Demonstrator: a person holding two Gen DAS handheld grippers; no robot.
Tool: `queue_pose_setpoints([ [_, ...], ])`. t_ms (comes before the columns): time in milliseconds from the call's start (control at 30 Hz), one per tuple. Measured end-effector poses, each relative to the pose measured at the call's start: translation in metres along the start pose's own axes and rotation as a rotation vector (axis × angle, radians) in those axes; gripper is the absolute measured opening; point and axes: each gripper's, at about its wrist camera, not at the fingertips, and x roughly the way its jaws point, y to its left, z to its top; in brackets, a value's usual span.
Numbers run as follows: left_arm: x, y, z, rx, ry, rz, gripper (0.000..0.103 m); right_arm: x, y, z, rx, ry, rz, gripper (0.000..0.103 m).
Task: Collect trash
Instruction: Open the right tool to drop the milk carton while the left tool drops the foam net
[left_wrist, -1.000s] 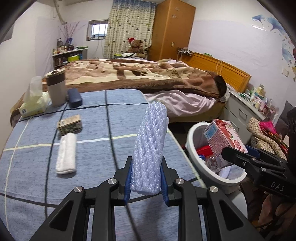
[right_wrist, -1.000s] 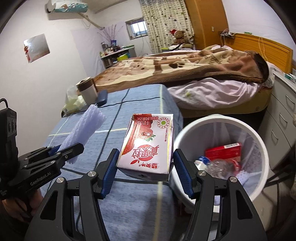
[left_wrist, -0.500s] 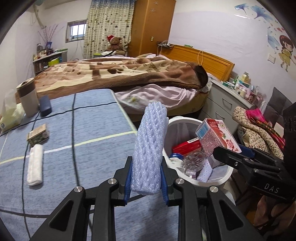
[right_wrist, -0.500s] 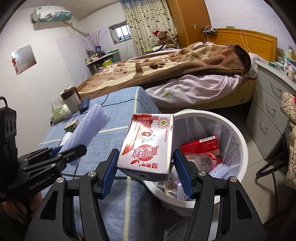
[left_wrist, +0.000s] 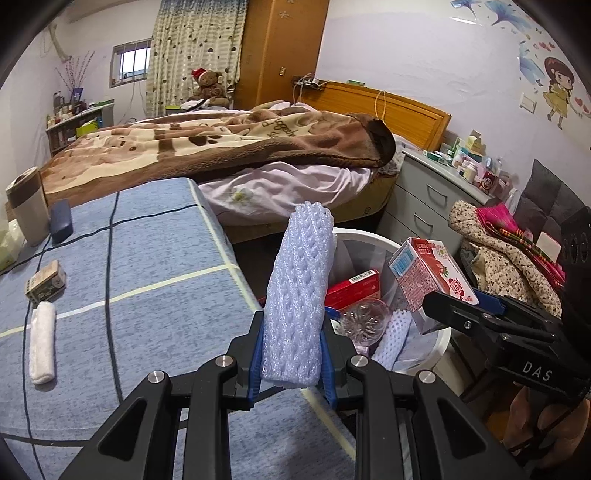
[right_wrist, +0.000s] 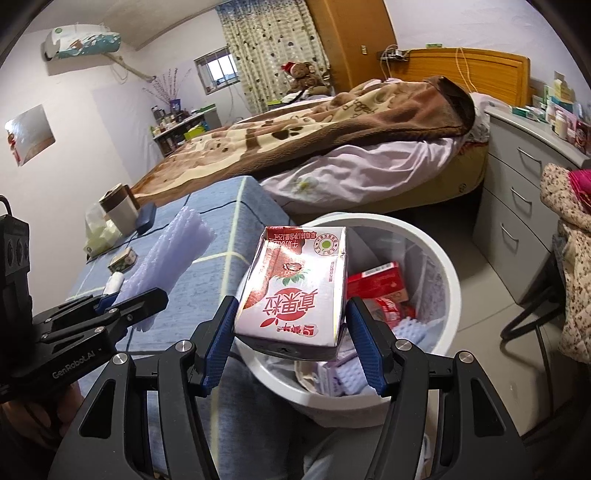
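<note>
Item 1: foam sleeve (left_wrist: 297, 295). Your left gripper (left_wrist: 293, 360) is clamped on its lower end, blue pads pressed into both sides. Its long axis runs up the middle of the left wrist frame, tilted slightly right, free end uppermost. In the right wrist view the same sleeve (right_wrist: 166, 266) sits at centre left and slants toward the upper right, over the blue cloth (right_wrist: 207, 280).

Item 2: milk carton (right_wrist: 295, 291). Your right gripper (right_wrist: 291, 343) grips it by its two narrow sides, jaws set wide. The printed face looks at the camera with the text upside down; the long axis leans away toward the upper middle of the frame. It hangs over the near rim of the white bin (right_wrist: 448, 295). From the left wrist view the carton (left_wrist: 430, 282) shows at centre right, its blue-printed side panel turned up-left.

Item 3: bin contents. Only the left wrist view shows a clear plastic bottle (left_wrist: 360, 321); both show a red box (right_wrist: 376, 282).

Item 4: only the left wrist view shows the rolled white towel (left_wrist: 42, 341) clearly at lower left, with a small box (left_wrist: 46, 284) above it. Only the right wrist view shows the air conditioner (right_wrist: 83, 42) at upper left.
</note>
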Motion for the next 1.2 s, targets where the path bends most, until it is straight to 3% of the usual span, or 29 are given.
queue_pose_setpoints([
  [1200, 0.080, -0.030, 0.012, 0.036, 0.117, -0.073, 0.027, 0.021, -0.046, -0.002, 0.086, 0.069, -0.051, 0.061],
])
